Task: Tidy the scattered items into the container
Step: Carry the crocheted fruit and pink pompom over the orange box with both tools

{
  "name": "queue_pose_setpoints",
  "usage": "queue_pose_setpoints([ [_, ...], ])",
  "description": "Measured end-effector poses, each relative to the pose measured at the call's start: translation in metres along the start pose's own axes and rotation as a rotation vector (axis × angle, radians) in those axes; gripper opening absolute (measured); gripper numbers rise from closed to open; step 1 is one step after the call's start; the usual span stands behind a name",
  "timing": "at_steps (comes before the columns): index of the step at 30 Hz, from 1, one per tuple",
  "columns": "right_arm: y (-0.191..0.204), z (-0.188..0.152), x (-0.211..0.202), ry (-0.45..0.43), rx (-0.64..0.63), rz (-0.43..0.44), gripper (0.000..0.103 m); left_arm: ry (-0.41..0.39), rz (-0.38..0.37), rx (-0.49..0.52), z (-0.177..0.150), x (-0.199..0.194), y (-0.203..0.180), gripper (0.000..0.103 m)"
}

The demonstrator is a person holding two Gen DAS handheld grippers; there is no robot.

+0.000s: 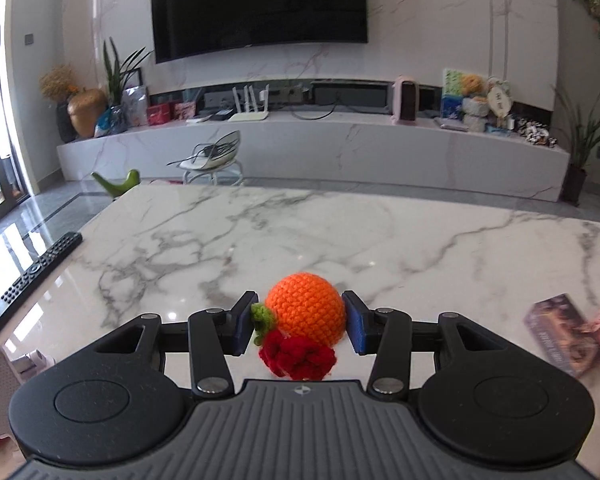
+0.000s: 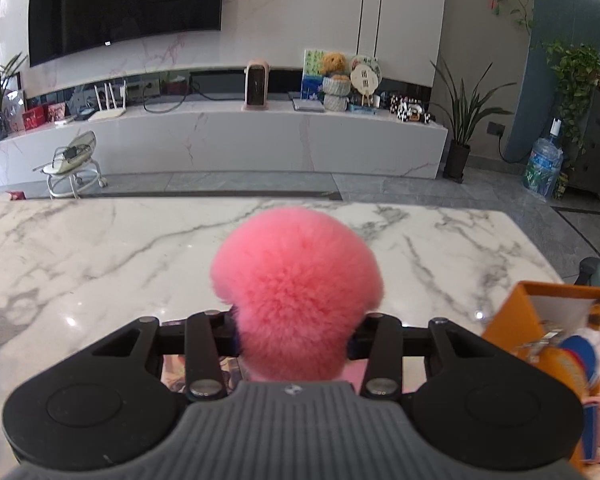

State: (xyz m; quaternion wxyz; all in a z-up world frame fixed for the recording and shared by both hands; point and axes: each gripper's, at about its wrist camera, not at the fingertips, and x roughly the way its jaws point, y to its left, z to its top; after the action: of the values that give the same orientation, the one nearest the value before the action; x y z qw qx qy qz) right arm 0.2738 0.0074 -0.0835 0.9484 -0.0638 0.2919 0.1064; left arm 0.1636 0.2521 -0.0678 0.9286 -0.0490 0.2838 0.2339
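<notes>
My left gripper [image 1: 300, 326] is shut on an orange crocheted fruit [image 1: 305, 310] with a green leaf and a red crocheted flower below it, held above the marble table [image 1: 220, 236]. My right gripper [image 2: 294, 334] is shut on a fluffy pink pom-pom [image 2: 296, 284] that hides both fingertips. An orange box [image 2: 548, 320] with several items inside stands at the right of the right wrist view, right of the right gripper.
A black remote [image 1: 36, 270] lies on the table's left edge. A purple booklet [image 1: 560, 332] and something pink lie at the right of the left wrist view. A printed card lies under the right gripper [image 2: 176, 372]. A stool [image 1: 214, 160] stands beyond the table.
</notes>
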Motion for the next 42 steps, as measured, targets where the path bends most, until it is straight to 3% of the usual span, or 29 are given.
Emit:
queue_pose_setpoints([
  [20, -0.038, -0.016, -0.139, -0.117, 0.066, 0.059, 0.045, -0.139, -0.132, 0.08, 0.022, -0.129, -0.046, 0.053],
  [31, -0.09, -0.041, -0.191, -0.162, 0.132, 0.023, 0.046, -0.189, -0.261, 0.209, 0.018, -0.17, -0.113, 0.053],
  [42, -0.157, -0.06, -0.202, -0.155, 0.245, -0.076, 0.046, -0.19, -0.394, 0.353, 0.006, -0.181, -0.193, 0.053],
])
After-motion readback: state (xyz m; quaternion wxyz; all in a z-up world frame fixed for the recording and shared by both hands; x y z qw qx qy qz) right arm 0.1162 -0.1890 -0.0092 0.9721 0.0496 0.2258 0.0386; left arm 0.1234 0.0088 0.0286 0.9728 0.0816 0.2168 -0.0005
